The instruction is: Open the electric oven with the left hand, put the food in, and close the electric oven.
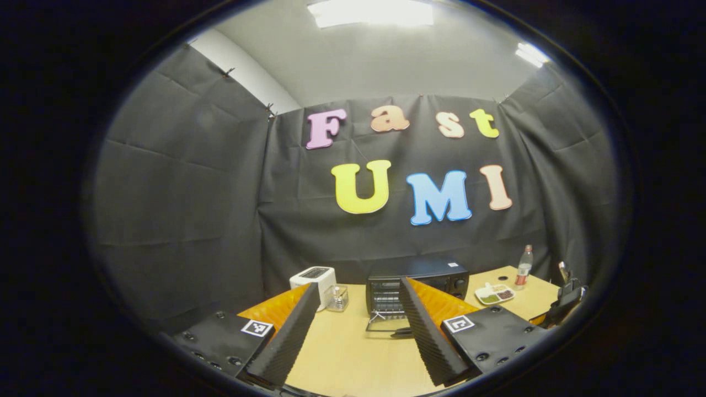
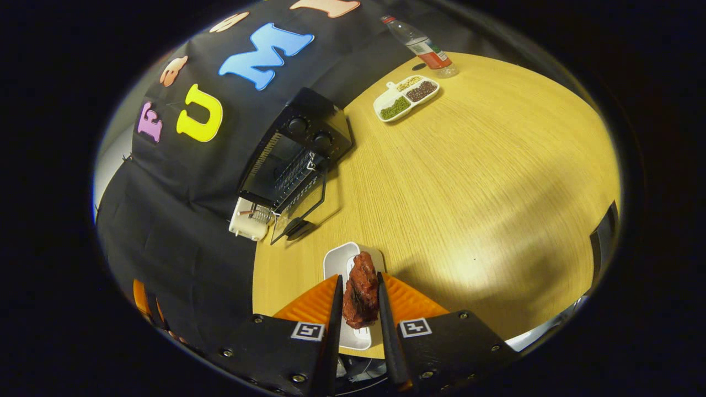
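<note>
- Black electric oven (image 2: pixel 300 160) at table's back edge, glass door (image 2: pixel 298 212) down.
- Right gripper (image 2: pixel 359 300) clamped on dark red meat chunk (image 2: pixel 360 291), above white oblong plate (image 2: pixel 341 259) near oven front.
- Left gripper (image 1: pixel 358 309) fingers spread wide, nothing held, facing oven (image 1: pixel 416 284).

Cloth-walled recording booth (image 1: pixel 182 182), wooden table (image 2: pixel 469 182), countertop oven (image 1: pixel 417 284).

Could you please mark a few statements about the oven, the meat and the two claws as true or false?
1. The oven door hangs open. True.
2. The right claw is empty. False: both fingers press on a piece of meat.
3. The left claw is shut. False: its fingers stand wide apart.
4. A white tray lies under the meat. True.
5. The bottle lies inside the oven. False: it stands on the table by a divided dish.
</note>
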Demonstrator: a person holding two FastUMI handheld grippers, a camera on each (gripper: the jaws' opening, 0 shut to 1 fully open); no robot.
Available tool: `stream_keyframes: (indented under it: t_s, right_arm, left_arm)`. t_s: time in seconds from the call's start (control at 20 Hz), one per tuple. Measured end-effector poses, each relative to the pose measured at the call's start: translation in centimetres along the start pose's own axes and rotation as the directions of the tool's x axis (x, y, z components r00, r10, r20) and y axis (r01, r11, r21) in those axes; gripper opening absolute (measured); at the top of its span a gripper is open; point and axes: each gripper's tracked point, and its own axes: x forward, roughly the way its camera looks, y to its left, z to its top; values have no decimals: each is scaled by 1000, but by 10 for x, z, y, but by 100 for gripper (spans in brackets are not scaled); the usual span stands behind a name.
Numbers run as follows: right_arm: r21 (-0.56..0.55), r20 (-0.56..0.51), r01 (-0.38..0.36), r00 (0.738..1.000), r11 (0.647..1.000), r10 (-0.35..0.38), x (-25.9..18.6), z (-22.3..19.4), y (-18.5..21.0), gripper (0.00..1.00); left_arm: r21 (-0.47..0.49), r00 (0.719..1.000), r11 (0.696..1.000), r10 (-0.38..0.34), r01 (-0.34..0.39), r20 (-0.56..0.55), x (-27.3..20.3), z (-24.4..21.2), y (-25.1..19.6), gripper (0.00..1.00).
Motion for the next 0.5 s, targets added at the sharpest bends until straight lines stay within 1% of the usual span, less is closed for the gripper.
stream_keyframes:
  t_s: [0.05, 0.1, 0.15, 0.2, 0.3, 0.35, 0.4, 0.5]
  right_arm:
    - [-14, -21, 2, 1000, 1000, -2, 2, -4, -3, 35]
    - [31, 4, 5, 1000, 1000, -5, -10, -2, 0, 35]
    - [58, -15, -26, 1000, 998, 27, 4, 0, 3, 12]
    - [73, -18, -35, 999, 997, 37, -5, -2, 1, 12]
    - [31, -21, -45, 999, 999, 46, -4, -2, 4, 12]
    - [11, 18, -22, 1000, 1000, 22, -3, 4, 2, 12]
    - [0, 24, -24, 999, 1000, 24, -5, 10, 7, 3]
    - [-20, 30, -43, 999, 999, 43, -8, 14, 16, 3]
  left_arm:
    - [2, 1000, 1000, 4, -4, -2, 0, 0, 1, 100]
    - [5, 1000, 1000, 7, -7, -3, -1, -2, 3, 100]
    - [4, 1000, 1000, 10, -10, -4, 0, -3, 3, 100]
    - [1, 1000, 1000, 14, -14, -2, 2, -2, 4, 100]
    - [-14, 1000, 1000, 16, -16, -3, 4, -2, 5, 100]
    - [-16, 1000, 1000, 20, -21, -4, 5, -3, 5, 100]
    - [-18, 1000, 1000, 24, -24, -2, 7, -4, 7, 100]
    - [-31, 1000, 999, 28, -28, -1, 12, -4, 8, 100]
